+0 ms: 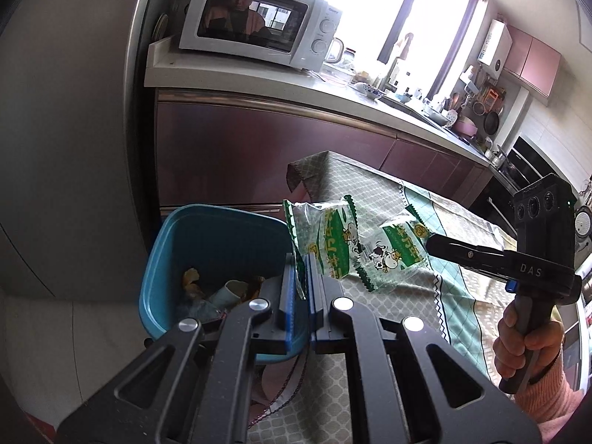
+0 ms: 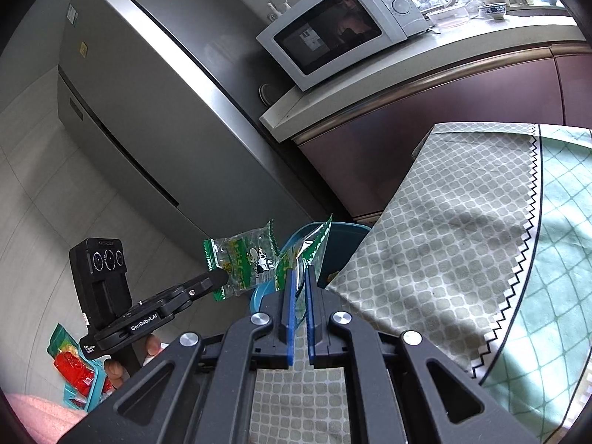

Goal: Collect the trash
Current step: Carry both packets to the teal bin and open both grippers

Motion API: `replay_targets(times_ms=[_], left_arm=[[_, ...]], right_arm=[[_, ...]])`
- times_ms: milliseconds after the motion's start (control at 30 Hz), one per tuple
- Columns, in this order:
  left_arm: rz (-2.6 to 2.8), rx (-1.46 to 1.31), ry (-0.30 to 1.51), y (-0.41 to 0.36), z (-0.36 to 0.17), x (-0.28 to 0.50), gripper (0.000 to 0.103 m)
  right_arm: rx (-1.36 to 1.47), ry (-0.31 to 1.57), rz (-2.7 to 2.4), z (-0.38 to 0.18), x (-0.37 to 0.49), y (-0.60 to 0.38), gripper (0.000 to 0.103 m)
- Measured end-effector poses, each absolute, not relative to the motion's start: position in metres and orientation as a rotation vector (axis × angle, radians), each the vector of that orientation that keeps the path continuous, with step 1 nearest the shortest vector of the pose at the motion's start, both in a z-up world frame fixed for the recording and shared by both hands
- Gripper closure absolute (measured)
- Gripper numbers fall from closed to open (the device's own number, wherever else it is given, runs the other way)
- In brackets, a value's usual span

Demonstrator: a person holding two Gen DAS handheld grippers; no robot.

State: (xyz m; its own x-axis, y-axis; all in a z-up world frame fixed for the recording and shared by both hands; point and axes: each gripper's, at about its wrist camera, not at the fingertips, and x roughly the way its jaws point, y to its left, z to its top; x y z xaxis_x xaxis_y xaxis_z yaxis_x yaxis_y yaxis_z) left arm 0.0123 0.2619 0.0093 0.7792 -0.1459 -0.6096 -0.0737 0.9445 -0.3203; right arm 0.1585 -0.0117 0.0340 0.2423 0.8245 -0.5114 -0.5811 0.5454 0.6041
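My left gripper (image 1: pixel 302 259) is shut on a green and clear snack wrapper (image 1: pixel 325 233) and holds it over the near rim of a blue trash bin (image 1: pixel 222 236). The bin holds a paper cup and scraps. My right gripper (image 2: pixel 300 272) is shut on a second wrapper of the same kind (image 2: pixel 312 244). In the left wrist view the right gripper (image 1: pixel 431 242) holds its wrapper (image 1: pixel 396 255) above the table, just right of the bin. In the right wrist view the left gripper (image 2: pixel 222 277) and its wrapper (image 2: pixel 244 259) show at the left.
The table (image 2: pixel 462 203) has a green patterned cloth. A grey fridge (image 2: pixel 148 111) stands left of the bin. A counter with a white microwave (image 1: pixel 255 22) runs behind. A teal basket with red packets (image 2: pixel 77 373) sits on the floor.
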Motion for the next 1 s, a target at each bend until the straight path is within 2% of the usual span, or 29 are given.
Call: replay_targets(times_ms=[1000], left_arm=[[0.027, -0.373, 0.71, 0.286, -0.009, 0.021, 0.097]], right_arm=[[0.248, 0.977, 1.009, 0.023, 0.166, 0.037, 0.099]])
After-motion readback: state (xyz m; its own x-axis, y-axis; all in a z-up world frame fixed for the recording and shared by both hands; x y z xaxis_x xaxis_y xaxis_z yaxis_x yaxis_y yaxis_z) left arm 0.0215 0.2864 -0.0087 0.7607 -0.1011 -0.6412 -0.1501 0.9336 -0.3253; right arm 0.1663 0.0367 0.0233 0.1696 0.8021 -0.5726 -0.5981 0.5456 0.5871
